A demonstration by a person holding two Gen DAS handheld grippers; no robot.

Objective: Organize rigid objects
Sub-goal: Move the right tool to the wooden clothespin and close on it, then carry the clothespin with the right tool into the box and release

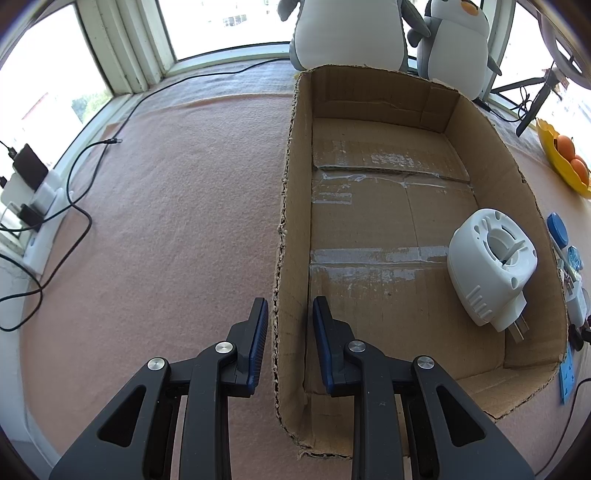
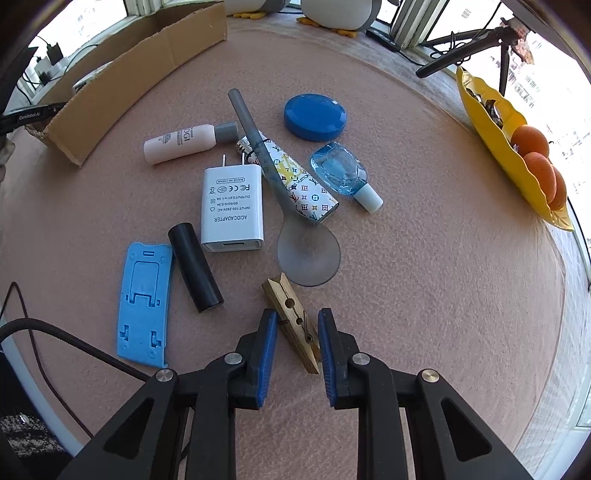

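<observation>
My left gripper (image 1: 290, 300) straddles the left wall of an open cardboard box (image 1: 295, 184), shut on that wall. Inside the box, by its right wall, lies a white plug-in device (image 1: 491, 269). My right gripper (image 2: 297, 312) points down at a wooden clothespin (image 2: 291, 314) lying slantwise on the pink mat, its pads closed against it. Beyond it lie a grey spoon (image 2: 308, 254), a white AC adapter (image 2: 232, 206), a black cylinder (image 2: 195, 267), a blue phone stand (image 2: 144, 306), a patterned tube (image 2: 306, 192), a small blue bottle (image 2: 341, 171), a blue lid (image 2: 315, 117) and a pink bottle (image 2: 181, 143).
A yellow dish (image 2: 509, 147) with oranges sits at the mat's right edge. Two plush penguins (image 1: 351, 33) stand behind the box at the window. A power strip (image 1: 40, 206) and loose cables trail along the left. A black tripod leg (image 2: 461, 48) stands at the back right.
</observation>
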